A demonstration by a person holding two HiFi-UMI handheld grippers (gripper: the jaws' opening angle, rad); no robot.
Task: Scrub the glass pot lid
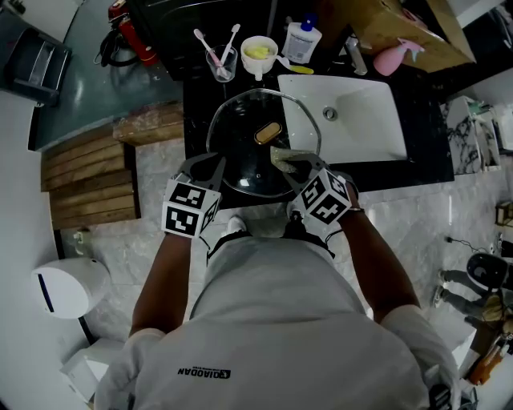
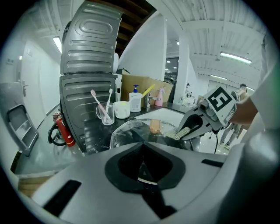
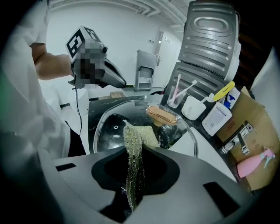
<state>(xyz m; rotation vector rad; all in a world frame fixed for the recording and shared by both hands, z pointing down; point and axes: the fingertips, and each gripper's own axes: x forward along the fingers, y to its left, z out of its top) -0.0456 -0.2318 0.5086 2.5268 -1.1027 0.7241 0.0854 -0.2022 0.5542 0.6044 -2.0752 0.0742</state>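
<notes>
1. Black countertop (image 1: 196, 104), running across the top of the head view, with a person standing at its near edge.
2. White rectangular sink basin (image 1: 365, 132), set into the counter at the right, with a round drain near its left end.
3. Brown cardboard box (image 1: 401, 24), behind the sink, with a pink spray bottle (image 1: 397, 56) at its front.
4. Round clear glass pot lid (image 1: 240, 136), the task's thing. It sits over the counter just left of the sink, its right edge overlapping the basin's corner. Held at its near rim.
5. Left gripper (image 1: 215, 164), grey, carrying a cube of square markers. Its jaws are closed together on the near-left rim of the lid, and a thin strip of rim shows between them.
6. Right gripper (image 3: 140, 151), of the same make. Its jaws are clamped on a green-gold glittery scouring cloth (image 3: 133, 148).
7. The scouring cloth's free end lies spread on the glass, just beside the knob.
8. White bottle with blue cap (image 1: 302, 40), at the back of the counter.
9. White cup with yellow contents (image 1: 258, 52), left of the bottle.
10. Clear glass tumbler (image 1: 222, 64), holding one pink and one white toothbrush.
11. Oblong tan knob (image 1: 268, 133), at the lid's centre.
</notes>
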